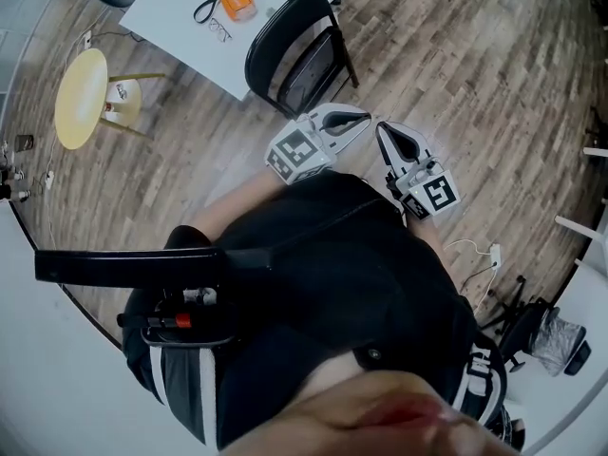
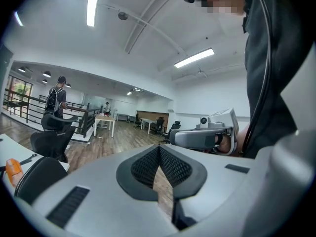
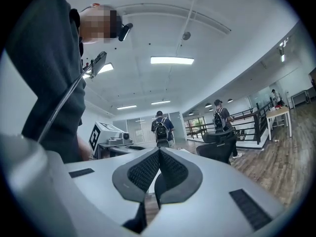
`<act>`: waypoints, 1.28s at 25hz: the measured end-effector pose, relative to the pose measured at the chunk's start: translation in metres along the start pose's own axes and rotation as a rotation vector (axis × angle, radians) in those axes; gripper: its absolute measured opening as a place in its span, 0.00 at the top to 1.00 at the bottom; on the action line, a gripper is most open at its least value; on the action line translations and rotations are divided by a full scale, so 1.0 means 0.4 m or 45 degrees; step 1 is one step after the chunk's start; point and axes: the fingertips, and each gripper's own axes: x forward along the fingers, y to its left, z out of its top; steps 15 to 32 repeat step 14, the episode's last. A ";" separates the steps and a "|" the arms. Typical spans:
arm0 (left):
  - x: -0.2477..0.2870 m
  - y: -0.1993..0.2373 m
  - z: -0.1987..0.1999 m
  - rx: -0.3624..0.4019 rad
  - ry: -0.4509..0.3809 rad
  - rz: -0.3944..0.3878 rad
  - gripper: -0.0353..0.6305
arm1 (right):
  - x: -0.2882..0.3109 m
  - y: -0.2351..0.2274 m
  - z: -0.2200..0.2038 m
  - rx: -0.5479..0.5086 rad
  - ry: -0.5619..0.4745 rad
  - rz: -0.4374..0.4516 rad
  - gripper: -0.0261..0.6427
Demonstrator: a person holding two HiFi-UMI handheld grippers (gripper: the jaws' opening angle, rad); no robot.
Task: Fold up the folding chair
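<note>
The black folding chair [image 1: 299, 50] stands unfolded on the wooden floor, in front of me and against a white table's corner. Both grippers are held close to my body, short of the chair and apart from it. My left gripper [image 1: 359, 119] is shut with nothing between its pads and points toward the chair's seat. My right gripper [image 1: 384, 131] hangs just to its right, also shut and empty. In the left gripper view the pads [image 2: 159, 148] meet, the chair's dark back [image 2: 39, 177] shows low on the left, and the right gripper [image 2: 202, 137] sits ahead. In the right gripper view the jaws [image 3: 158, 153] are closed too.
A white table [image 1: 180, 17] behind the chair carries an orange object [image 1: 237, 3] and glasses. A yellow round stool [image 1: 81, 98] stands at the left. A cable and plug [image 1: 492, 255] lie on the floor at the right. People with backpacks [image 3: 160, 130] and an office chair [image 3: 219, 144] are farther off.
</note>
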 end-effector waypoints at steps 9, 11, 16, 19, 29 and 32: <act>0.013 -0.025 -0.014 0.001 0.011 -0.003 0.94 | -0.019 0.004 -0.015 -0.006 0.021 0.012 0.95; 0.013 -0.031 -0.017 -0.004 0.011 0.000 0.94 | -0.023 0.006 -0.017 -0.003 0.027 0.016 0.95; 0.011 -0.038 -0.019 -0.015 0.011 0.013 0.94 | -0.027 0.008 -0.016 -0.005 0.034 0.030 0.95; 0.011 -0.038 -0.019 -0.015 0.011 0.013 0.94 | -0.027 0.008 -0.016 -0.005 0.034 0.030 0.95; 0.011 -0.038 -0.019 -0.015 0.011 0.013 0.94 | -0.027 0.008 -0.016 -0.005 0.034 0.030 0.95; 0.011 -0.038 -0.019 -0.015 0.011 0.013 0.94 | -0.027 0.008 -0.016 -0.005 0.034 0.030 0.95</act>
